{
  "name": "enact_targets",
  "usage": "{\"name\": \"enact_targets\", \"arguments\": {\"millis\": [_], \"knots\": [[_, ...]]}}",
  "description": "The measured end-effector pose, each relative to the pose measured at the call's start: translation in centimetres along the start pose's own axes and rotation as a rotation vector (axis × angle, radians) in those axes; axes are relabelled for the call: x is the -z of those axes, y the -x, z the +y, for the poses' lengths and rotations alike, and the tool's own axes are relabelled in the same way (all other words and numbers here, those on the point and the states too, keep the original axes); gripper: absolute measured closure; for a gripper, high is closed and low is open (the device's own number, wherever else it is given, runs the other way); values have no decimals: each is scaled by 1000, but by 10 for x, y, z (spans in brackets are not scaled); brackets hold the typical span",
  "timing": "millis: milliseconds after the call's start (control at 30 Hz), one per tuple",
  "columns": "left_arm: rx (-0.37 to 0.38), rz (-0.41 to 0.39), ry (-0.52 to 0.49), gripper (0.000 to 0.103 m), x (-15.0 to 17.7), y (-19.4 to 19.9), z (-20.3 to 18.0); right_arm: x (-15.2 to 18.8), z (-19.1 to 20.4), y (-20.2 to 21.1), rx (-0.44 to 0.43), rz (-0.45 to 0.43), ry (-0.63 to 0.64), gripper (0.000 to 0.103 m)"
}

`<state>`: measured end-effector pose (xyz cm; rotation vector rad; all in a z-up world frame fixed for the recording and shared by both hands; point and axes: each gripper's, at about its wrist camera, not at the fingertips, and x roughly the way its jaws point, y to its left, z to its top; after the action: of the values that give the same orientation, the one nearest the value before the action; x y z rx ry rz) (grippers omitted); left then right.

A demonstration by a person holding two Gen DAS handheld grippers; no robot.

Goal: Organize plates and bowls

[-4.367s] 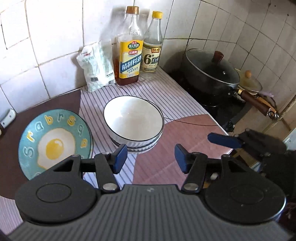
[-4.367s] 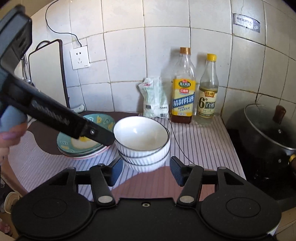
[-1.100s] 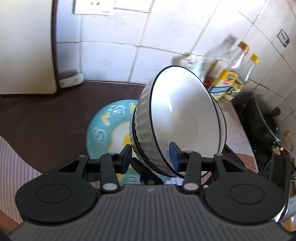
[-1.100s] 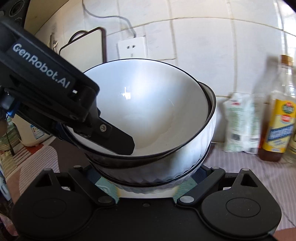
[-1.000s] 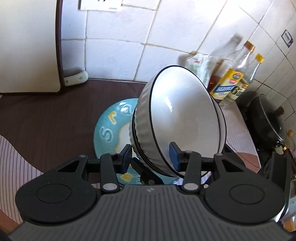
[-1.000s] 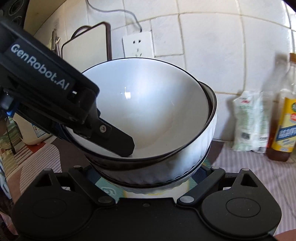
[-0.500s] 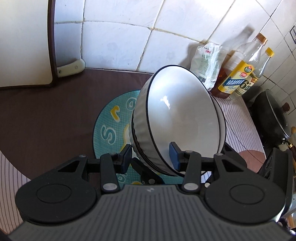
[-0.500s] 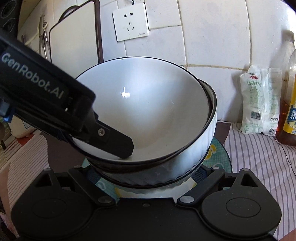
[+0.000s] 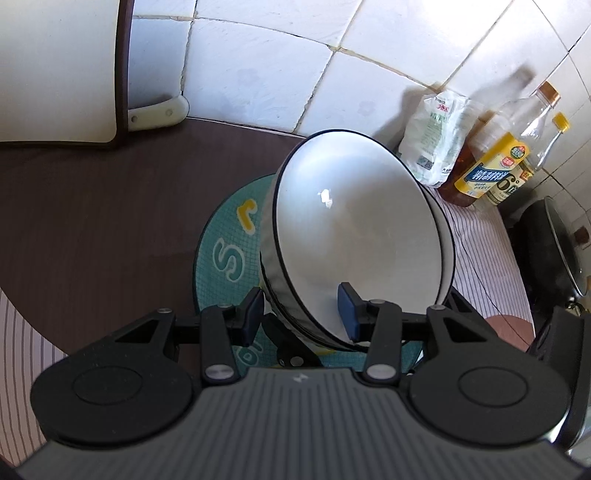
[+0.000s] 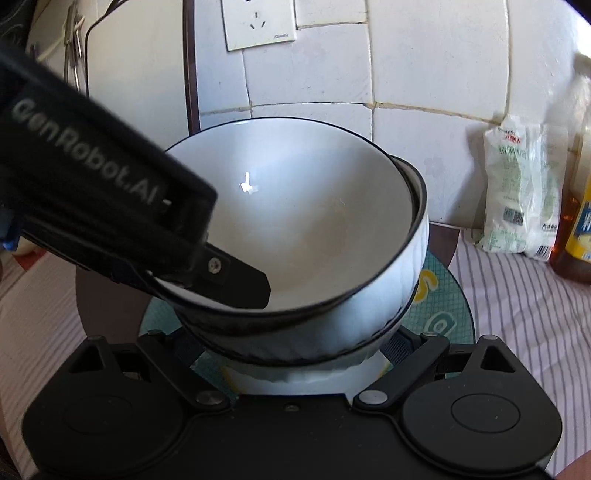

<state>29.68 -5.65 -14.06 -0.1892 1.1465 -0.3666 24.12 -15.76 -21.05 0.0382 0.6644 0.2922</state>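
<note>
A stack of white bowls with dark rims (image 9: 354, 236) (image 10: 295, 229) hangs over the teal egg-print plates (image 9: 221, 251) (image 10: 443, 306). My left gripper (image 9: 301, 314) is shut on the near rim of the bowl stack, one finger inside the top bowl, one outside. In the right wrist view the left gripper's finger (image 10: 236, 280) shows inside the bowl. My right gripper (image 10: 291, 354) is closed around the base of the bowl stack from below; its fingertips are hidden under the bowls. The stack is tilted.
A white cutting board (image 9: 55, 66) leans on the tiled wall at the back left. A white packet (image 9: 436, 140) and two bottles (image 9: 495, 170) stand at the back right. A dark lidded pan (image 9: 557, 243) is at the far right. A wall socket (image 10: 258, 22) is above.
Both grippers took the bowl stack off the striped mat, lifted it and carried it left. It now hangs lower and more centred over the teal plates.
</note>
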Motion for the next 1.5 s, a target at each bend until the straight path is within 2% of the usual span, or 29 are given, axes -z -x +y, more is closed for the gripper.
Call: {"name": "enact_targets", "arguments": {"millis": [100, 200, 300, 367, 433, 533, 633, 833, 1000, 1067, 1200, 1300, 1500], "knots": [[-10, 12, 9, 61, -3, -1, 0, 0, -4, 0, -20, 7, 3, 6], [-28, 18, 18, 61, -6, -2, -1, -5, -11, 1, -62, 49, 0, 7], [-71, 11, 20, 58, -7, -1, -4, -8, -15, 9, -53, 91, -46, 7], [-126, -10, -6, 49, -4, 3, -8, -6, -16, 20, -30, 106, -75, 7], [-158, -28, -16, 44, 0, 7, -11, -7, -15, 30, -1, 122, -75, 6], [-146, -25, 17, 40, 1, 17, -11, -7, -10, 52, 21, 89, -67, 6], [-146, -52, 14, 40, 3, 38, -15, -9, -5, 70, 58, 53, -83, 6], [-137, -138, -19, 39, 9, 99, -28, -14, -7, 104, 97, 18, -209, 6], [-163, -155, -50, 38, 17, 141, -41, -20, -9, 144, 109, -7, -259, 6], [-167, -157, -69, 37, 21, 158, -47, -21, -9, 159, 85, 2, -258, 7], [-182, -162, -84, 35, 31, 183, -53, -27, -10, 193, 95, -33, -274, 7], [-225, -188, -131, 34, 43, 202, -65, -31, -7, 220, 150, -59, -252, 7], [-207, -263, -148, 21, 68, 239, -77, -32, 2, 256, 204, -69, -219, 6]]}}
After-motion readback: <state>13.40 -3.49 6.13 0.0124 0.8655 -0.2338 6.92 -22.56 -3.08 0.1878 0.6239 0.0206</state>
